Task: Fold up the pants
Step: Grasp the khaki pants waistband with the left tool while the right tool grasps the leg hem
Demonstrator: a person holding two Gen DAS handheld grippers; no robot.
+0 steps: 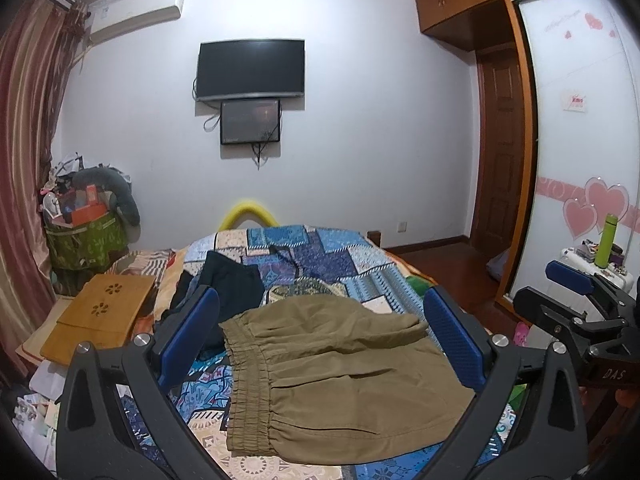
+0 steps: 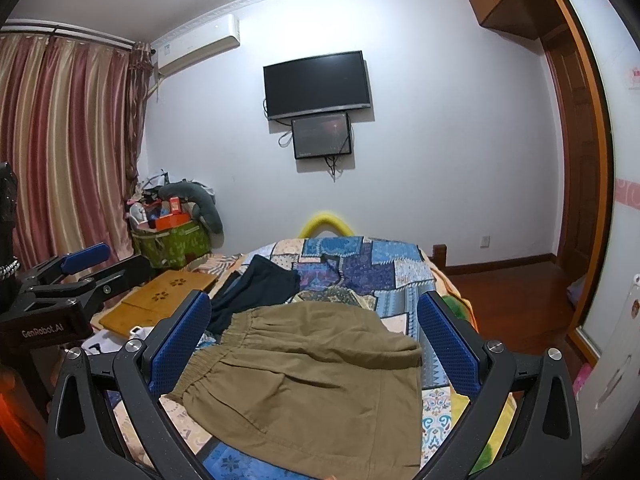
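Left gripper (image 1: 318,334): I am holding its blue pads spread wide, nothing between them. Right gripper (image 2: 314,340): the same, fingers released and empty. Both are hovering above the bed, side by side; each one is showing at the edge of the other's view.

The olive pants (image 1: 340,380) are lying straight ahead of and below both sets of fingers, on the patchwork bedspread (image 1: 320,256), already doubled into a short, squat bundle. In the left wrist view the elastic waistband (image 1: 250,380) is running along the bundle's left edge, so the waist is pointing left and the folded body is trailing off to the right. Long axis, as I am reading it: roughly left to right across the bed, though the bundle is nearly as deep as it is wide.

The waistband is sitting nearer the left gripper; the far right edge is sitting nearer the right one. My judgement: any further fold is turning on that split, each gripper taking its own end.

Dark garment (image 1: 224,284) is lying just beyond the pants' far left corner; whether the two are touching, I cannot tell. A wooden lap tray (image 1: 100,312) is resting off to the left.
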